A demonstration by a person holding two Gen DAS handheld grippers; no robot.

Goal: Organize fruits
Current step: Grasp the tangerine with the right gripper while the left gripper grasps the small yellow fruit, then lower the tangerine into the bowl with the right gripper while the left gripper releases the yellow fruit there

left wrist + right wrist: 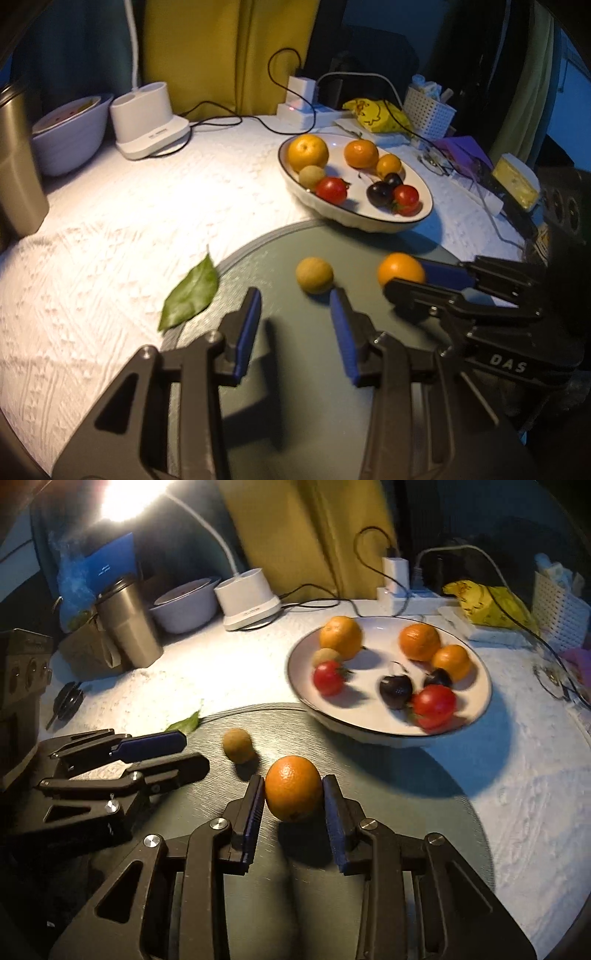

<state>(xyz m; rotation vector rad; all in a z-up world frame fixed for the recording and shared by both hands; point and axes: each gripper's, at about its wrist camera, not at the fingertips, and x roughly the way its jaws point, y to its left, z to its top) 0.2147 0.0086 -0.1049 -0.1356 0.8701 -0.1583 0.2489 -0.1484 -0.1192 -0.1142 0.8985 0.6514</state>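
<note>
Tabletop (110, 229) under white textured cloth, lamp-lit. On it a round dark green mat (369, 867), near edge of view, both grippers over it. White oval plate (421, 192) with dark rim sits just beyond mat, its near edge overlapping the mat. On the plate: two big oranges, one smaller orange, a tan round fruit, two red tomatoes, two dark cherries.

Right gripper (294, 794) angled down at mat, fingers (255, 805) clenched on a small orange (293, 788), one pad each side, both touching the peel; orange looks to rest on the mat. In the left wrist view same orange (400, 271) shows between the right gripper's blue pads.

Left gripper (295, 328) angled down over mat, fingers (247, 325) released, nothing between them. Tan round fruit (314, 275) lies on mat just past the right-hand fingertip, apart from the pads; near the small orange, not touching.

Green leaf (190, 295) flat on cloth, tip overlapping mat's left edge.

Back of tabletop: steel tumbler (127, 627), white bowl (70, 136), white lamp base (147, 118), power strip with charger (301, 99), yellow packet (373, 112), white basket (428, 110).
</note>
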